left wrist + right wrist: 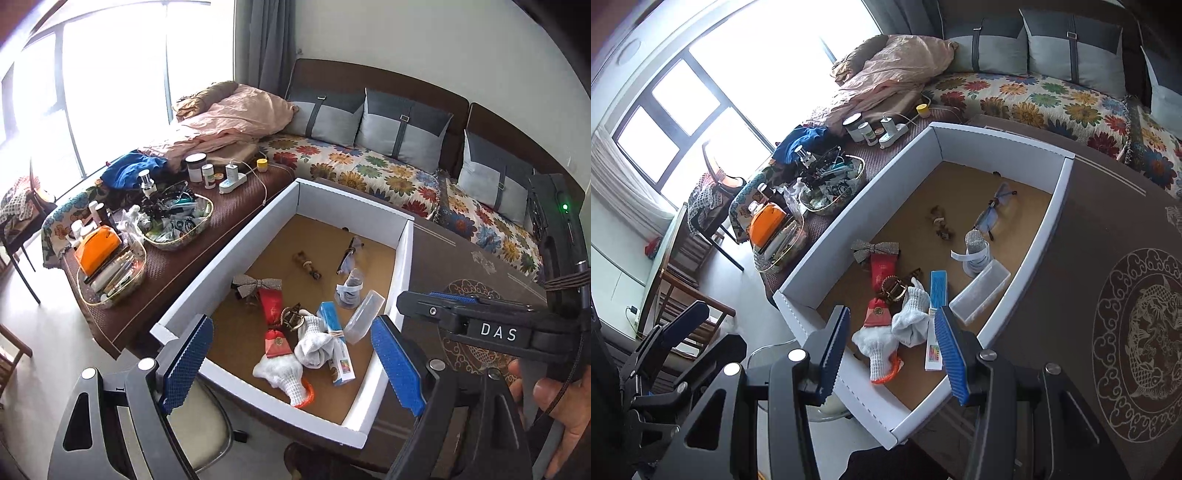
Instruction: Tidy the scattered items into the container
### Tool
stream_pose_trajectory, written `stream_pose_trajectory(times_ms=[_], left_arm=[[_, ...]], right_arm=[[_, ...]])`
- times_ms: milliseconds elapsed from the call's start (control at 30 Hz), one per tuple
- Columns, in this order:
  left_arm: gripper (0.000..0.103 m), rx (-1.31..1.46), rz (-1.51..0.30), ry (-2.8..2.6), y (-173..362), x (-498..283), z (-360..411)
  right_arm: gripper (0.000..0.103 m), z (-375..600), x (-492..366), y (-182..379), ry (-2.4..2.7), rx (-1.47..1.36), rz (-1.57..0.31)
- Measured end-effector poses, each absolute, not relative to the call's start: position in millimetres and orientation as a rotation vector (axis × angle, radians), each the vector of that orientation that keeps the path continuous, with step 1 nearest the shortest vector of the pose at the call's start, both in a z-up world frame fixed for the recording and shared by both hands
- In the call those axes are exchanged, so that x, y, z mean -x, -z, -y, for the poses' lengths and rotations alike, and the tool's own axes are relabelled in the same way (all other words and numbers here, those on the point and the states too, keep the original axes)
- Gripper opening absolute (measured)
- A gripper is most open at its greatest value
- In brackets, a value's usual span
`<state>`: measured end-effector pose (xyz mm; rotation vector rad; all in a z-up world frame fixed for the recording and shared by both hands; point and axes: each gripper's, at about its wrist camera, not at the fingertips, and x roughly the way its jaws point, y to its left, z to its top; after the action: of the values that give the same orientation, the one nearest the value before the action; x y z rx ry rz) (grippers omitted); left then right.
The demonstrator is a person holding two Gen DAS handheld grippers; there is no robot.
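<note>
1. Left tool (291, 365): spread wide, nothing between the blue pads, hanging at the bottom of the left wrist frame over the near end of the box (236, 236).
2. Right tool (892, 352): spread too, empty, low centre of the right wrist frame, above the box's near corner (857, 402); seen also at the right edge of the left wrist frame, held in a hand (554, 406).
3. Box: white walls, brown floor, resting on the dark patterned surface (1108, 229), mid-frame in both views.
4. Inside the box, just beyond both tools: white gloves (295, 360), one with an orange cuff; a red pouch (275, 321); a blue and white carton (336, 343); a clear plastic case (364, 312); a belt buckle (291, 317).
5. Farther up the box floor: a grey bow (256, 284), a small brown trinket (306, 264), glasses (349, 254), a roll of white strap (349, 288).
6. Upper left of both frames, well apart from the tools: a side bench with baskets (177, 221), jars (195, 166), a power strip (232, 181).
7. Behind the box: a flowered sofa (369, 166) with grey cushions (402, 129).
</note>
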<state>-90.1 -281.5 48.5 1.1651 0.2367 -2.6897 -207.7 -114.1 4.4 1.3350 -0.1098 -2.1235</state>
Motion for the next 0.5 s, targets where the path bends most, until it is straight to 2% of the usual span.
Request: stream_pose_trajectory(times_ms=[400,433,467,500], left_arm=[[0.087,-1.140,-0.251,2.592,-50.0,51.3,269.7],[0.090,-1.152,-0.268,2.586,-50.1,49.0,269.3],[0.099,-1.171,-0.293,2.574,-49.4,46.9,269.3],[0.103,-1.191,-0.319,2.561,-48.5,44.8,269.3]], right_arm=[[0.049,86.6,161.3,-9.5,2.213,-1.357,0.079],[0.049,84.9,157.0,-8.2,2.216,-1.363,0.081],[0.049,83.5,152.4,-6.7,2.219,-1.370,0.080],[0.049,82.5,148.1,-5.2,2.221,-1.376,0.077]])
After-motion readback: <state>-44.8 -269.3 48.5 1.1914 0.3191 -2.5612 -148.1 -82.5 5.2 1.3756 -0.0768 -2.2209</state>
